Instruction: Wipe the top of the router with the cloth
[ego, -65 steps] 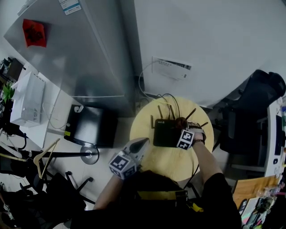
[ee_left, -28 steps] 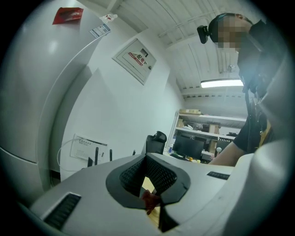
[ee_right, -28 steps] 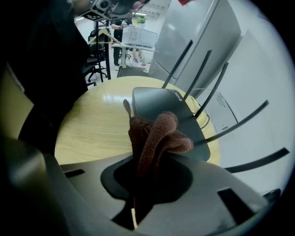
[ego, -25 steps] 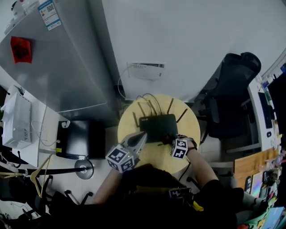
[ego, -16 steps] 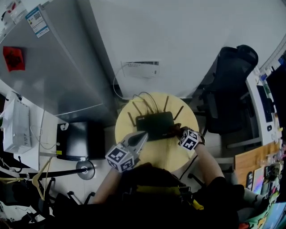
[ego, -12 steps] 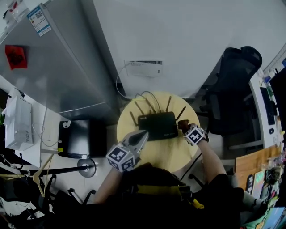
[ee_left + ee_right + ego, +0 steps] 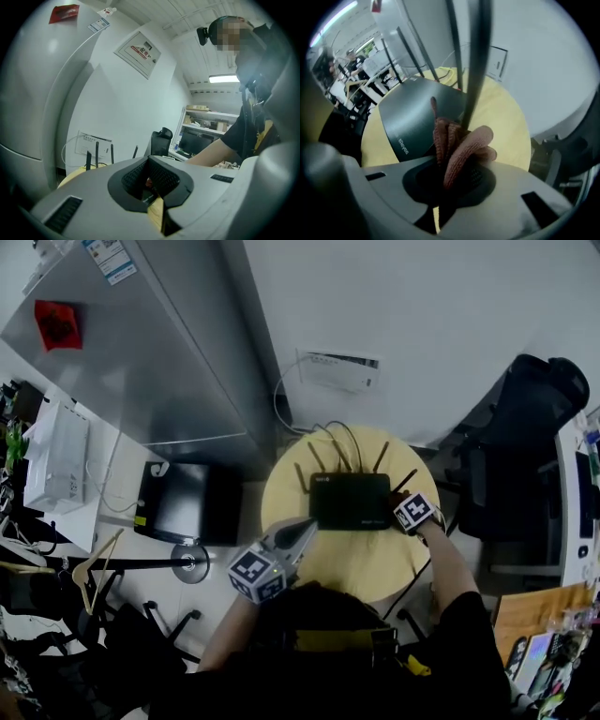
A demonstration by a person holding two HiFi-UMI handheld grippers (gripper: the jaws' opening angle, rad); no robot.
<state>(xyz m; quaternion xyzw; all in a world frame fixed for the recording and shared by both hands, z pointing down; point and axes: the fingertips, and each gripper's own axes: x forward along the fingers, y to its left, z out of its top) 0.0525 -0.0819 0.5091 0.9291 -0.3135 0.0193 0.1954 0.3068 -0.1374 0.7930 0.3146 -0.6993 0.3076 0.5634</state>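
Our right gripper [image 7: 447,182] is squeezed tight on the red-brown cloth [image 7: 459,140]. A sec ago the cloth was on the near right part of the black router [image 7: 349,502]. Now it sits at the router's right edge, just beside an antenna [image 7: 472,70]. So we think one wipe ran off the side & the left part of the top may still need a go. The router lies on the round yellow table [image 7: 366,561]. Our left gripper [image 7: 302,525] hasn't moved: pinched closed w/ nothing in it, tip near the router's near left corner.
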